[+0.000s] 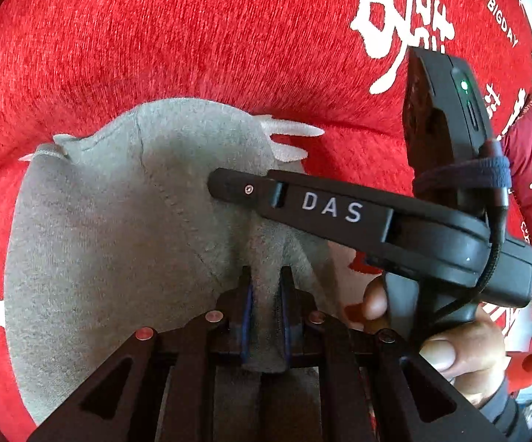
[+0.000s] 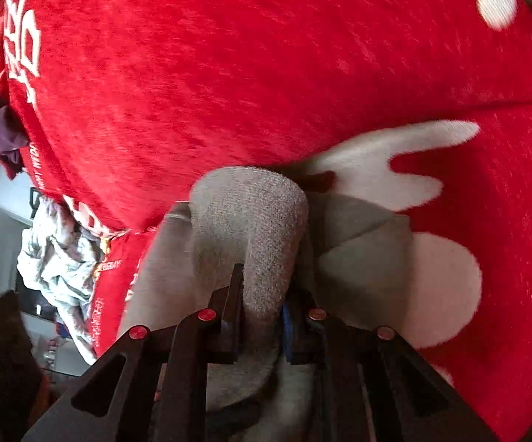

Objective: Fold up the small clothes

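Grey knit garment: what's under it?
The grey knit garment lies on a red textured cloth with white print, which shows all around it. White print shapes peek out at its edge; anything under the garment's middle is covered.

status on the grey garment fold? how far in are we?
Done: both grips look made. The left gripper is shut on the grey garment, and the right gripper pinches a raised fold of it. In hand: cloth lifted off the red blanket. Left: no finished fold shows; the garment lies mostly spread and rumpled.
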{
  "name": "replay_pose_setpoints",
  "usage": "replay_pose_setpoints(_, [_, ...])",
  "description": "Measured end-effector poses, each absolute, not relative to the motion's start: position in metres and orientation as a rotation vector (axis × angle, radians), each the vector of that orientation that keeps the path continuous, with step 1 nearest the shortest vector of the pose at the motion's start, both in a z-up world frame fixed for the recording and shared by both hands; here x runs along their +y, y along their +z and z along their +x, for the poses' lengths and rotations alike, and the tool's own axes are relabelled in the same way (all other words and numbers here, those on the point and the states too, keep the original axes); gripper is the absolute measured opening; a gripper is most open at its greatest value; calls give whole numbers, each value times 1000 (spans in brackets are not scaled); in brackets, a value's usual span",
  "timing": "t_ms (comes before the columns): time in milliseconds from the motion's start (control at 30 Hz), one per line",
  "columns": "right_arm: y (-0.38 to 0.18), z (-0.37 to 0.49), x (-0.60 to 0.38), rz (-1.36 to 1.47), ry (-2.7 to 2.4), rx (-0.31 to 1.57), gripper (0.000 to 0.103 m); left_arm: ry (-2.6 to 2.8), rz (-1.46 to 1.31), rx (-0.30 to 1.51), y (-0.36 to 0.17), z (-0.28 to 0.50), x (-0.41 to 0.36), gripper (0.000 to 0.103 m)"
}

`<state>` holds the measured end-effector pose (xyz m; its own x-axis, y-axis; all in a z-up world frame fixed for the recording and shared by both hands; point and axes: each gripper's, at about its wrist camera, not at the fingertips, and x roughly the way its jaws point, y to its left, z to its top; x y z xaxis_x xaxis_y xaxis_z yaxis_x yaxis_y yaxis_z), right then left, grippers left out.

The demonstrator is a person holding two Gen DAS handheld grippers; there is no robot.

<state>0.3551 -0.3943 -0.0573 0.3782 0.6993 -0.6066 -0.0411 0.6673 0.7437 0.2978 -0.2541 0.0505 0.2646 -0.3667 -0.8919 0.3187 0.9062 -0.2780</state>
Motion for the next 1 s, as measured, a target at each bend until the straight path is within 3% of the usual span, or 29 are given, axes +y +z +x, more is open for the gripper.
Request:
replay_pose_setpoints(200, [-29, 341, -399, 697, 538, 970, 18, -473, -43, 1202, 65, 291, -258, 13])
replay_pose_setpoints(267, [-26, 341, -404, 705, 520, 954, 14, -473, -35, 1210, 63, 291, -261, 13])
replay_pose_setpoints(400, [-45, 349, -407, 680, 450, 1043, 14, -468, -11, 1204, 50, 288, -271, 14])
replay_pose_setpoints(433, [-48, 349, -406, 673, 455, 1054, 14, -472, -15, 1203, 51, 288, -271, 20])
replay_pose_setpoints(500, [-45, 346, -409, 686, 463, 1058, 20, -513, -46, 1208, 57, 281, -267, 51])
replay_pose_setpoints(533, [-43, 344, -413, 700, 470, 1063, 20, -518, -61, 1216, 60, 280, -263, 55])
replay_pose_setpoints(600, [-34, 337, -422, 712, 457, 1041, 25, -520, -92, 1227, 68, 275, -253, 75])
replay_pose_setpoints(700, [-17, 315, -437, 684, 390, 997, 51, -538, -131, 1190, 87, 257, -236, 76])
replay_pose_setpoints(867, [11, 254, -463, 703, 358, 924, 53, -610, -202, 1127, 123, 224, -194, 76])
replay_pose_setpoints(1000, [38, 207, -439, 637, 406, 844, 68, -434, -176, 1084, 120, 219, -145, 76])
